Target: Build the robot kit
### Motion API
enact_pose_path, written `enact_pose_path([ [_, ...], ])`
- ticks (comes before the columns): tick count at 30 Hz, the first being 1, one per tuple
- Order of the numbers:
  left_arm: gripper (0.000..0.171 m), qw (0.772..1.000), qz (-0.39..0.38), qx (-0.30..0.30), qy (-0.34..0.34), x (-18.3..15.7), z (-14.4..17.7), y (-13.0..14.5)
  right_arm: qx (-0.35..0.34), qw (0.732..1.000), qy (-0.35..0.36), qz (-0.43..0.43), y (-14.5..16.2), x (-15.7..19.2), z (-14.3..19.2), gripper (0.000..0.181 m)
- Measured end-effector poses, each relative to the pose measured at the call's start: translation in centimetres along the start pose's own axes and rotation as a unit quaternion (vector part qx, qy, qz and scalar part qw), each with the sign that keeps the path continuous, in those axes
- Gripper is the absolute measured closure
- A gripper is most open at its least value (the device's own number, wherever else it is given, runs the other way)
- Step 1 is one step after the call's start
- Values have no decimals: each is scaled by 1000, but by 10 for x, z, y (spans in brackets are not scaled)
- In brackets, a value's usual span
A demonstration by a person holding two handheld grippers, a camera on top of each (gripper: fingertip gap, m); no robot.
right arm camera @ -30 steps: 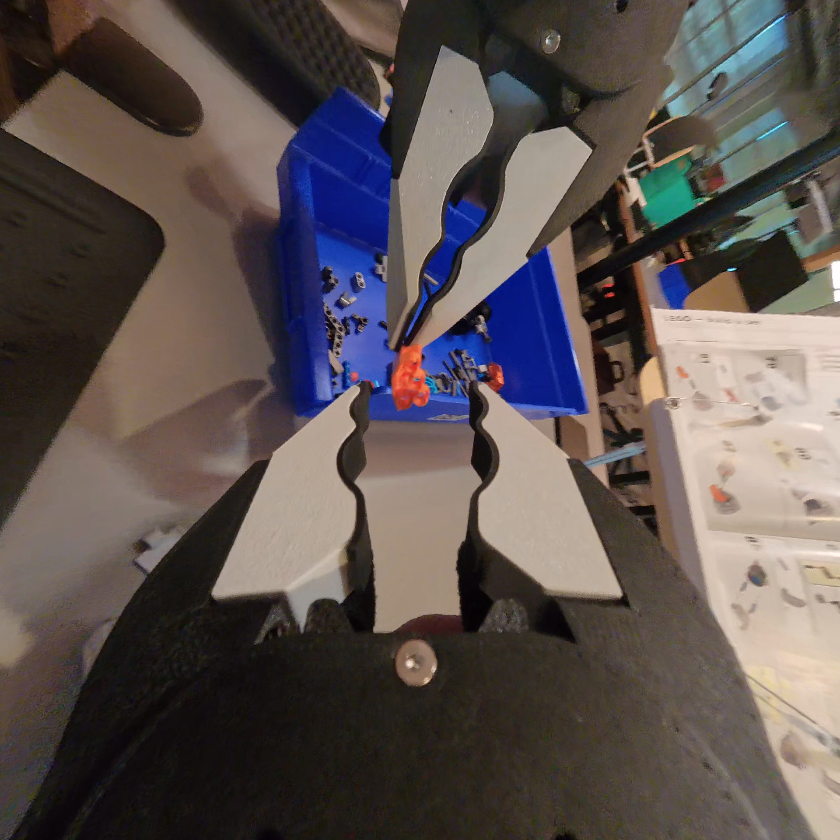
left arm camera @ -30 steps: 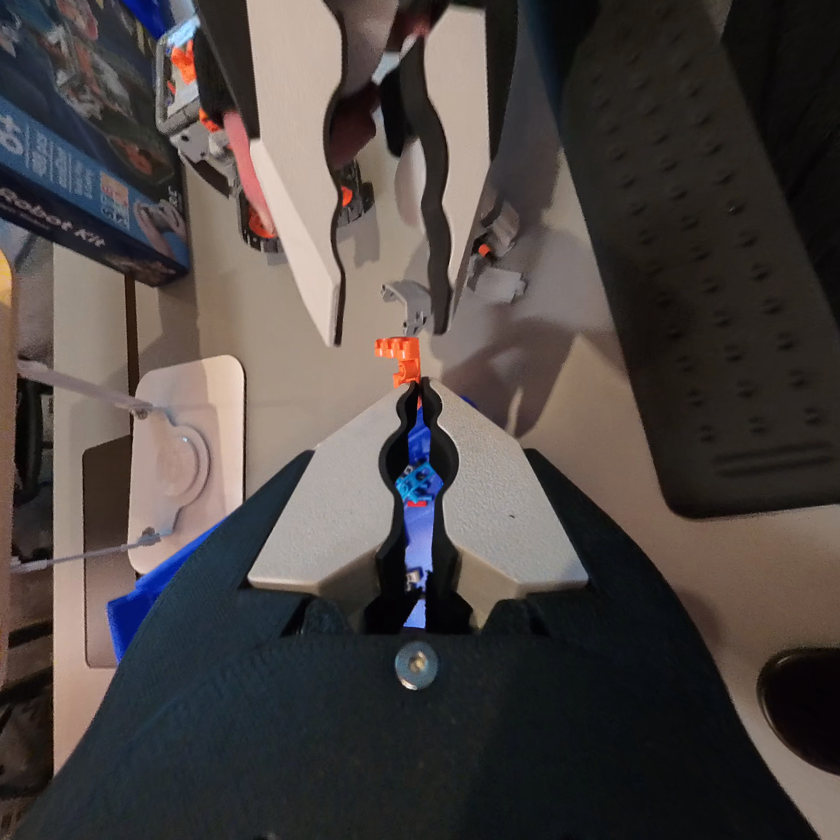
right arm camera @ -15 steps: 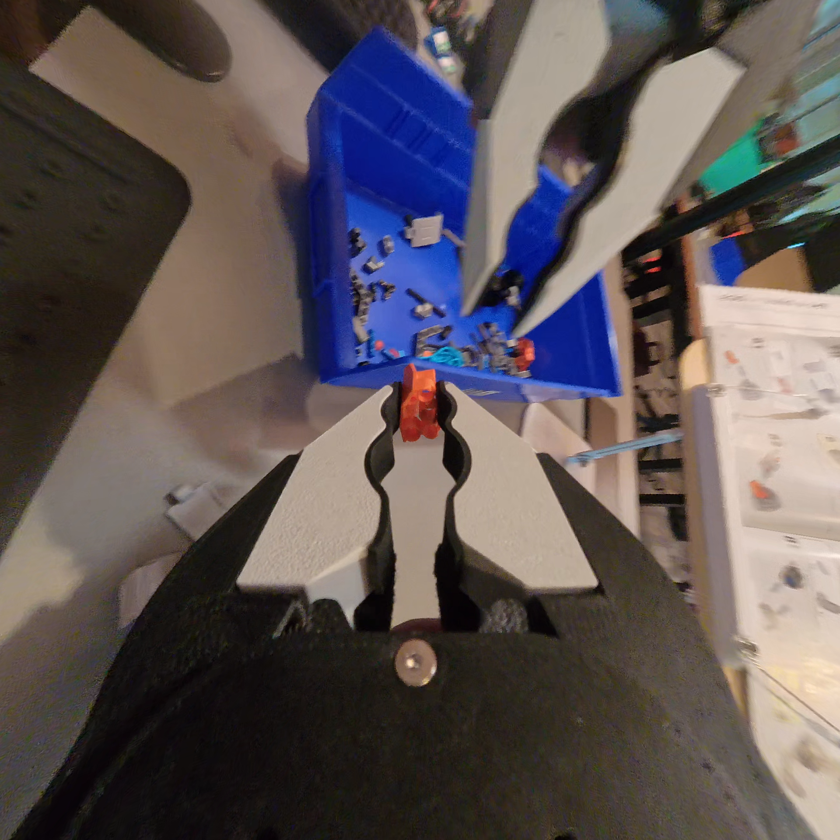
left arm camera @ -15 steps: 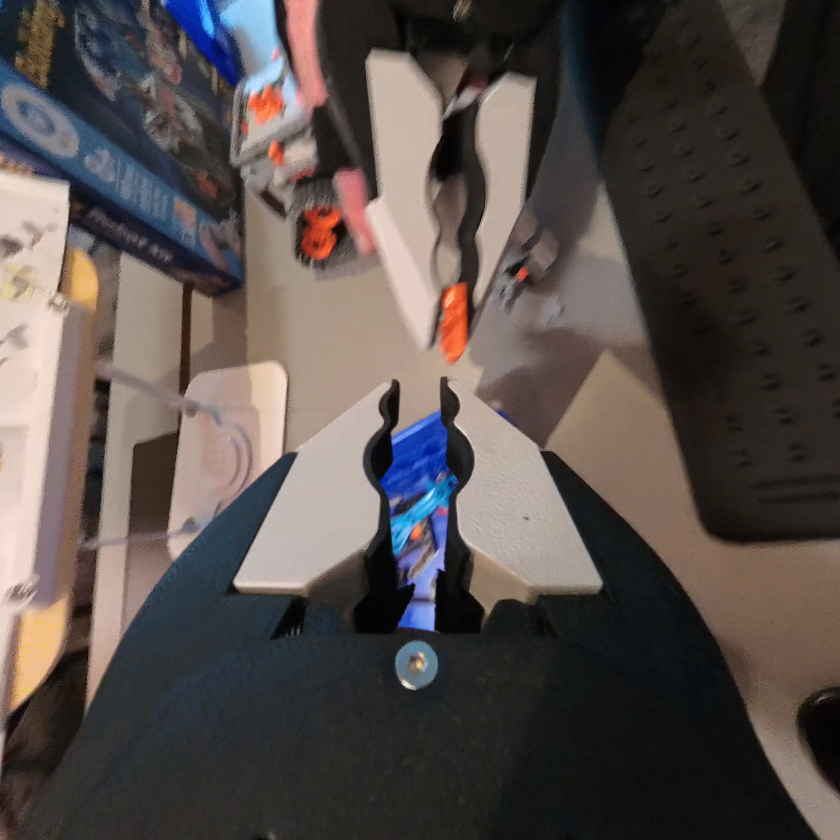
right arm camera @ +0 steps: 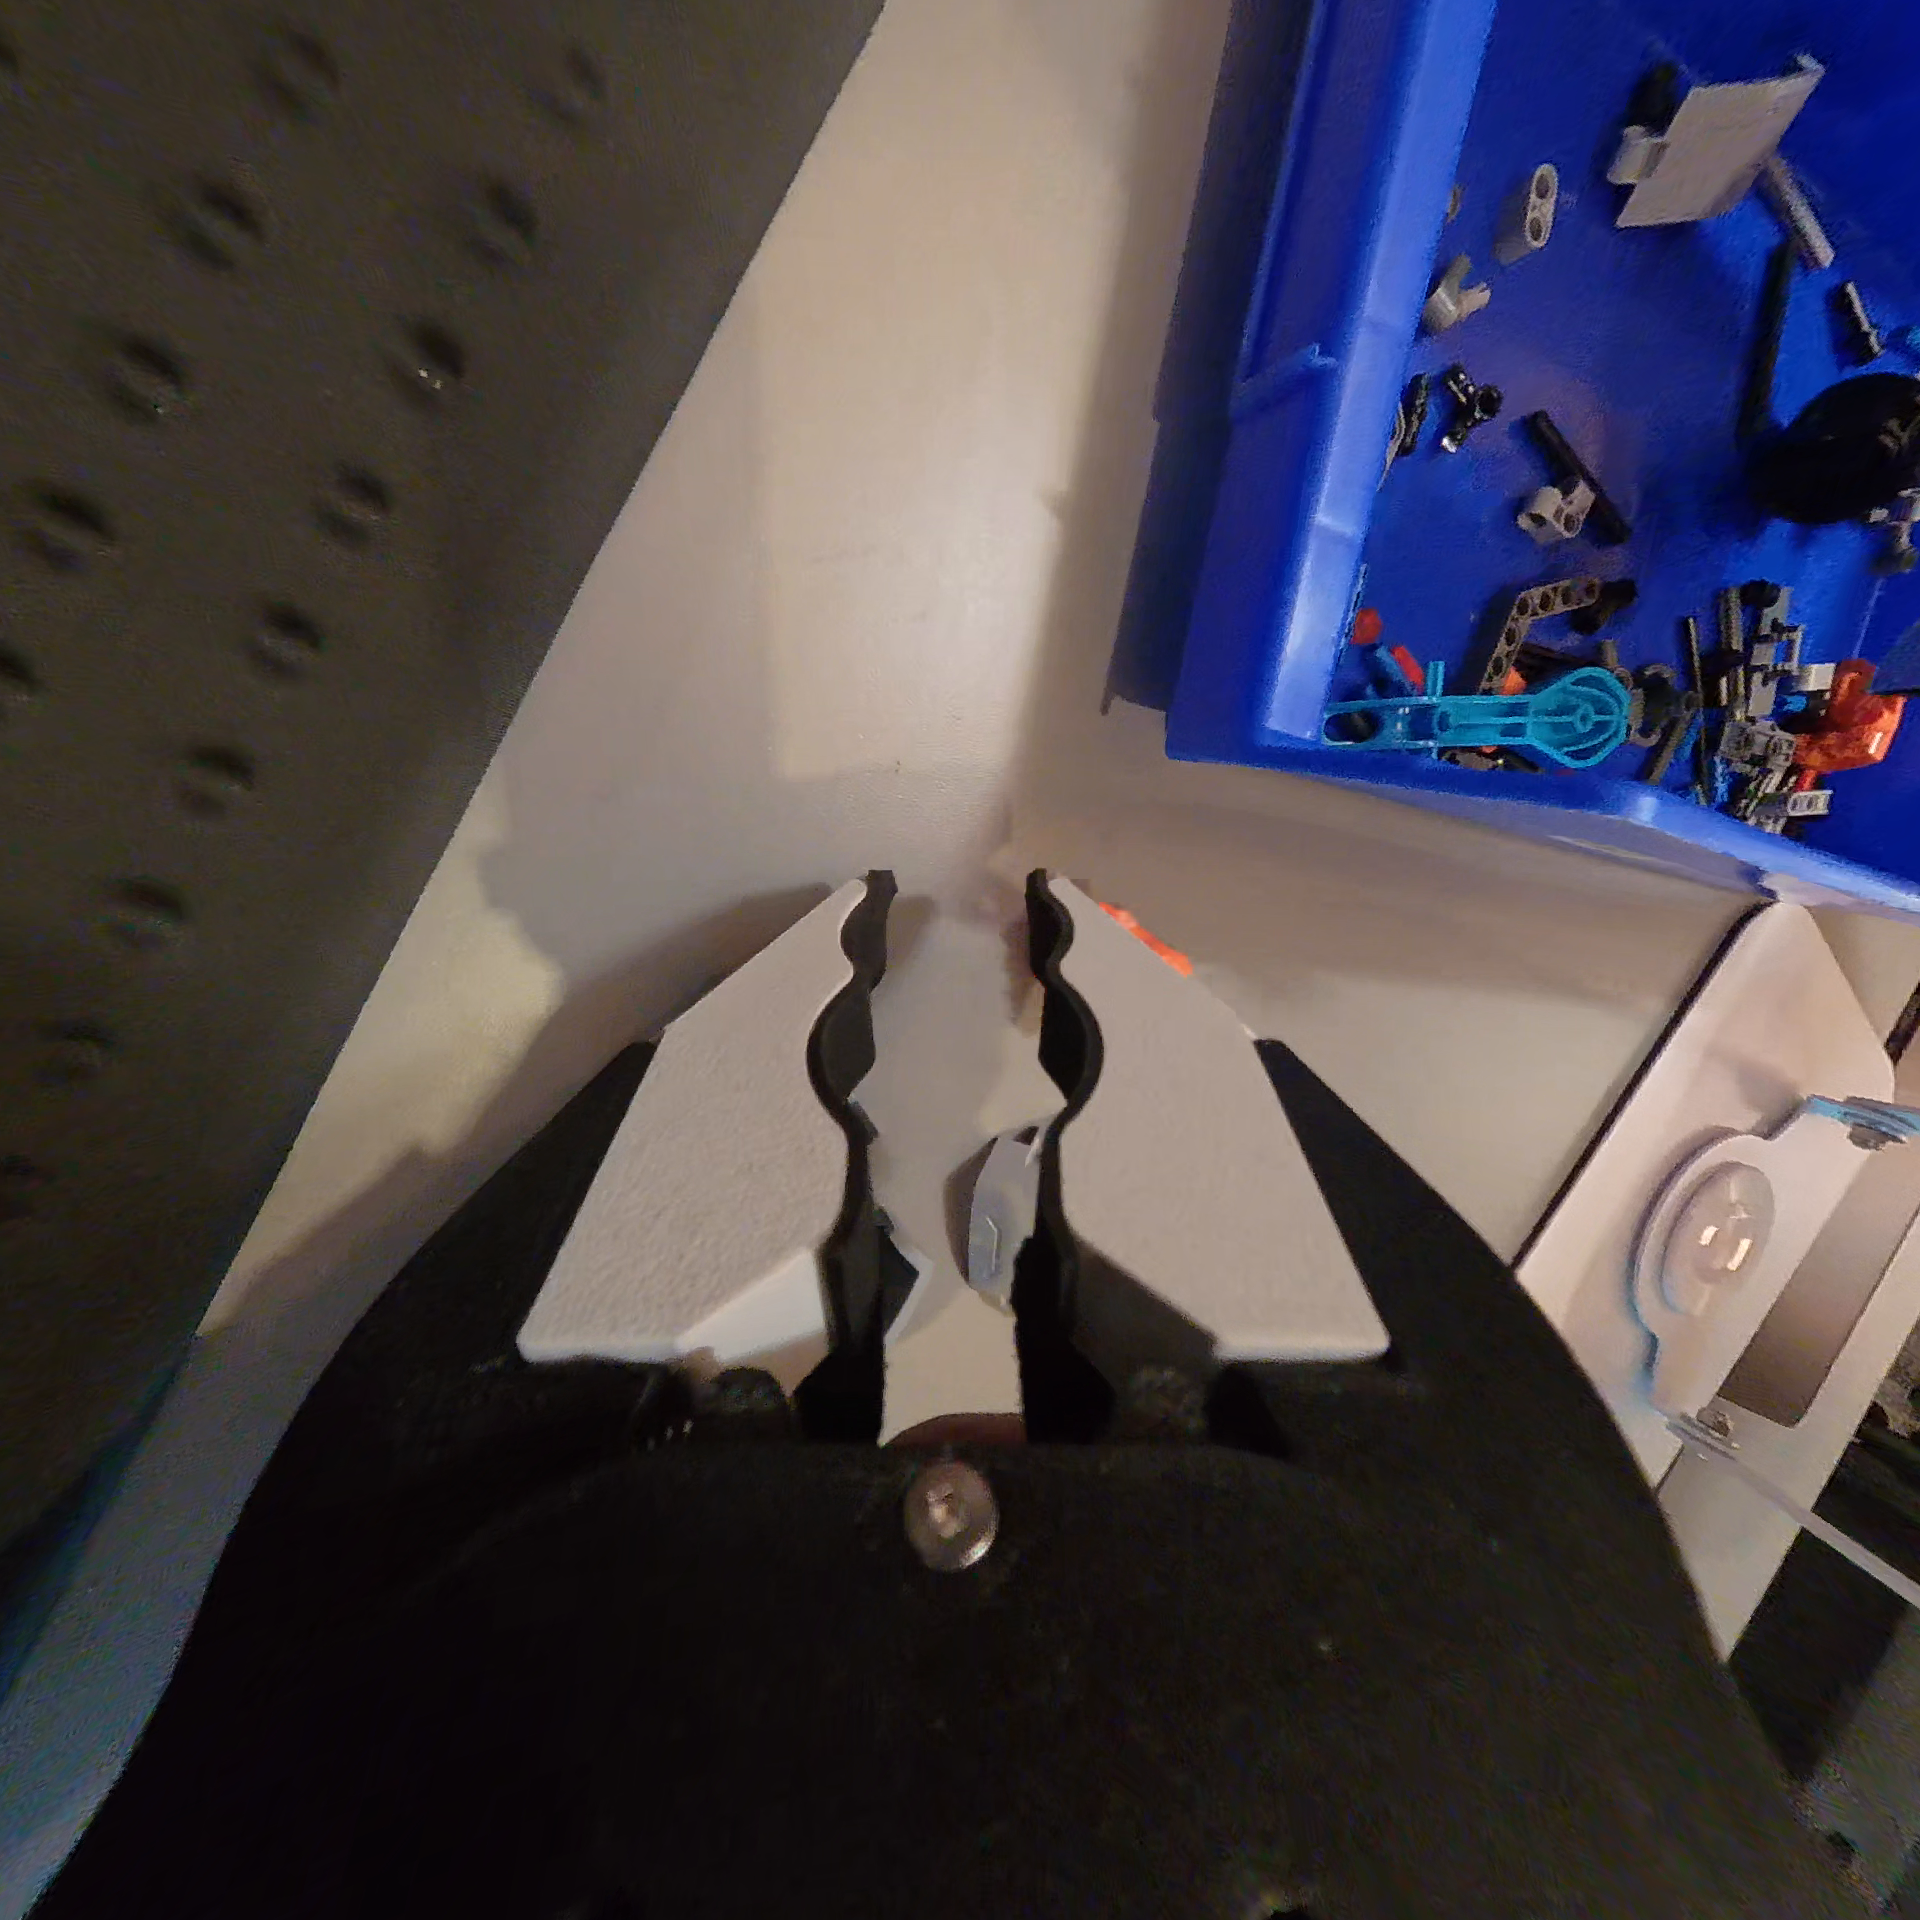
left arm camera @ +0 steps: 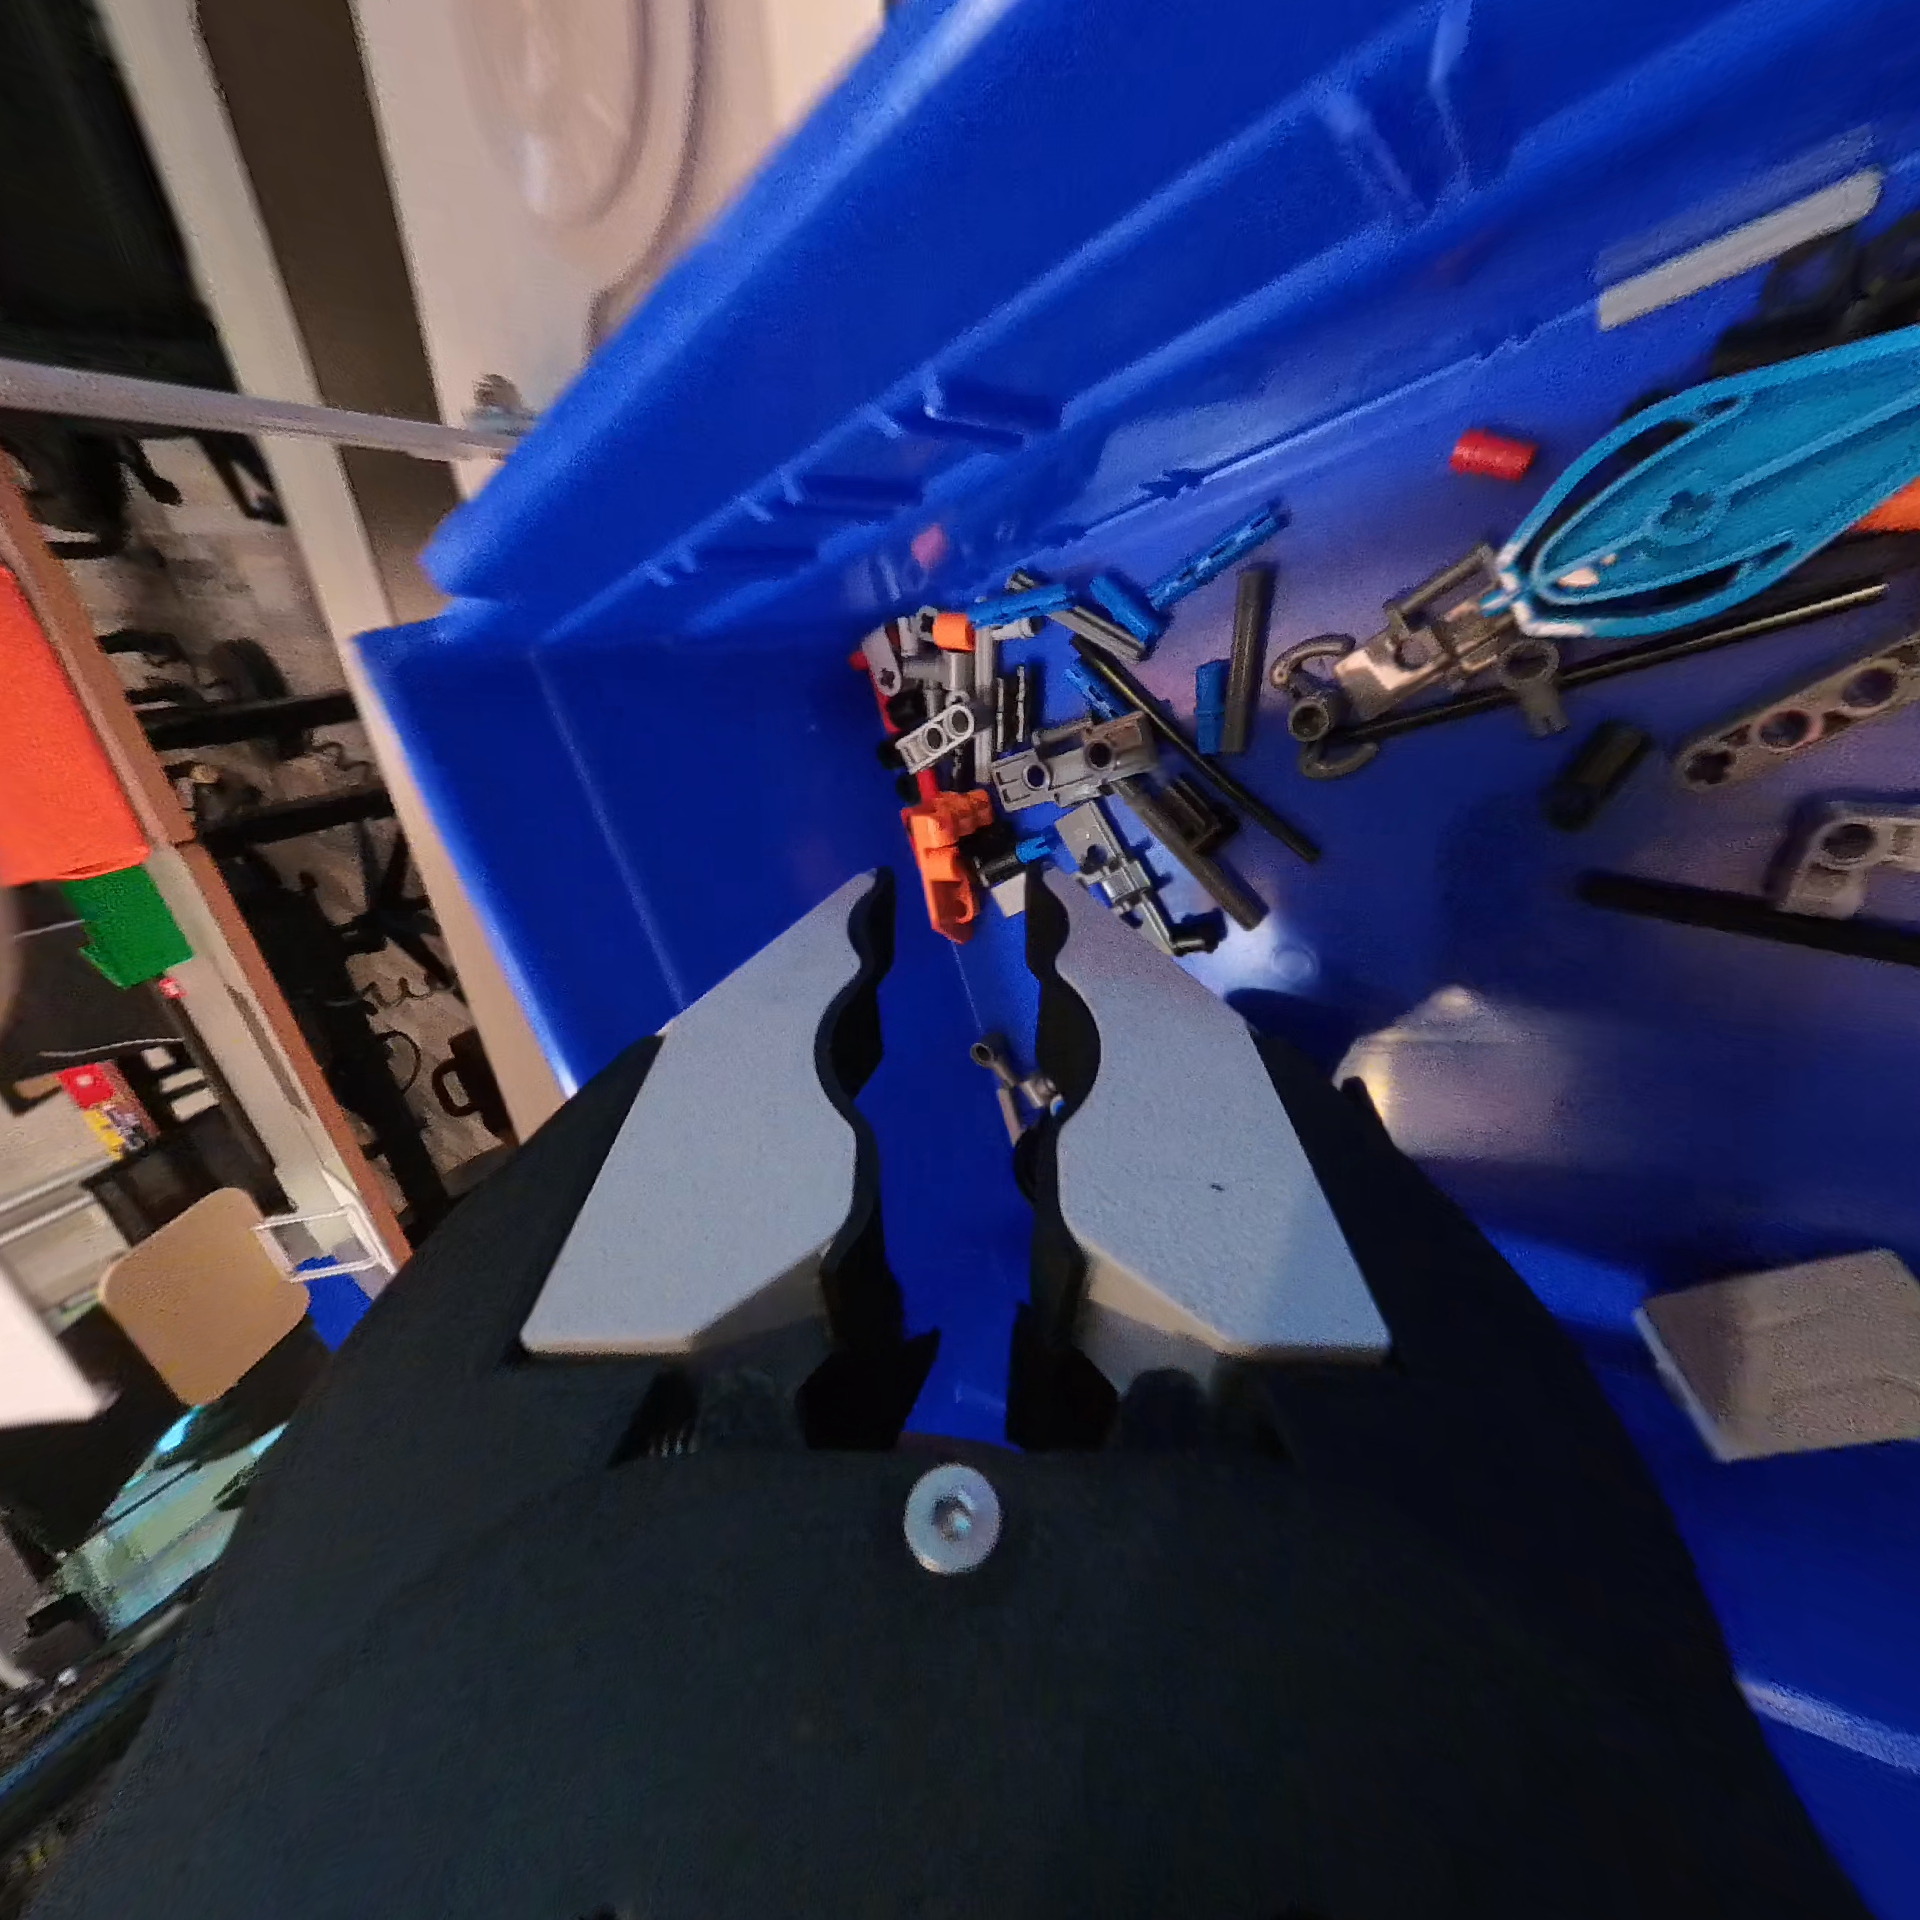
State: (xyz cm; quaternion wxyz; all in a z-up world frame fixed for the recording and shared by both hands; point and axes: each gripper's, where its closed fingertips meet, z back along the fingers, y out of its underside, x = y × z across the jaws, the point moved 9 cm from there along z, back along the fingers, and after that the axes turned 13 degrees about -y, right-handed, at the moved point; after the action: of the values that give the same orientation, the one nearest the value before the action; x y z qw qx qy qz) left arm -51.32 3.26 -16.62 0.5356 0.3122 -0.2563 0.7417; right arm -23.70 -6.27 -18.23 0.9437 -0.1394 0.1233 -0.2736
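My left gripper (left arm camera: 956, 883) is open and empty, low inside a blue bin (left arm camera: 1039, 312) of small building-toy parts. Its tips are just short of an orange connector (left arm camera: 945, 862) at the edge of a heap of grey, black and blue parts (left arm camera: 1070, 748). My right gripper (right arm camera: 954, 883) is open and empty, low over the white table (right arm camera: 883, 520). A bit of orange piece (right arm camera: 1143, 935) shows on the table beside its right finger, mostly hidden. A small light grey curved part (right arm camera: 997, 1216) lies on the table under the gap between the fingers.
The blue bin (right arm camera: 1299, 416) stands at the right gripper's upper right, holding a teal curved part (right arm camera: 1496, 743). A dark dimpled mat (right arm camera: 260, 416) covers the left. A white stand base (right arm camera: 1766, 1143) is at the right. In the bin lie the teal part (left arm camera: 1714, 499) and a grey plate (left arm camera: 1787, 1351). Left tips to right tips: about 30 cm. It is some 15 cm from my left tips to the grey plate (left arm camera: 1787, 1351). Look for it in the right wrist view (right arm camera: 1741, 161) too.
The orange piece passed from my left gripper to my right. My right gripper then swung down to the table and opened. My left gripper opened and moved down into the blue bin.
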Motion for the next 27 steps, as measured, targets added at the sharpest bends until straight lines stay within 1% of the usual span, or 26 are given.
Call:
enact_pose_path([
  [1,151,1000,-7,6,8,-2,-6,0,-3,1000,-2,0,1,0,0,157],
  [4,158,999,-25,32,6,-4,-21,-1,-5,1000,-2,-4,3,-2,1,159],
  [5,164,999,-34,37,-1,-4,-26,-1,-6,1000,-2,-4,4,-2,2,160],
  [6,167,998,-43,34,-21,-2,-28,-2,-8,1000,0,-5,5,-3,3,160],
  [8,169,999,-31,28,-17,0,-27,-5,-12,1000,5,-9,6,-5,6,161],
  [9,171,999,-29,23,-29,2,-27,-6,-16,1000,9,-10,6,-6,8,162],
  [12,171,998,-34,18,-52,4,-20,-4,-36,999,26,-18,8,-10,18,161],
  [14,171,998,-8,3,-61,6,-10,-4,-59,997,45,-28,9,-15,28,159],
  [17,171,995,41,-44,-85,14,15,-6,-113,989,86,-44,9,-23,46,153],
  [19,171,987,91,-103,-85,19,38,-12,-160,976,136,-63,8,-32,61,147],
  [20,171,981,111,-138,-82,21,51,-16,-187,967,157,-72,7,-35,68,146],
  [22,171,968,142,-188,-86,25,76,-26,-240,945,200,-93,8,-41,83,144],
  [24,171,953,153,-250,-77,24,103,-41,-283,923,233,-118,11,-46,94,142],
  [25,171,946,157,-275,-74,23,115,-49,-302,909,256,-133,13,-49,100,140],
  [26,171,939,159,-295,-73,21,125,-58,-320,894,280,-146,16,-52,105,141],
  [27,171,933,155,-317,-74,19,135,-68,-335,885,284,-154,19,-53,108,141],
])
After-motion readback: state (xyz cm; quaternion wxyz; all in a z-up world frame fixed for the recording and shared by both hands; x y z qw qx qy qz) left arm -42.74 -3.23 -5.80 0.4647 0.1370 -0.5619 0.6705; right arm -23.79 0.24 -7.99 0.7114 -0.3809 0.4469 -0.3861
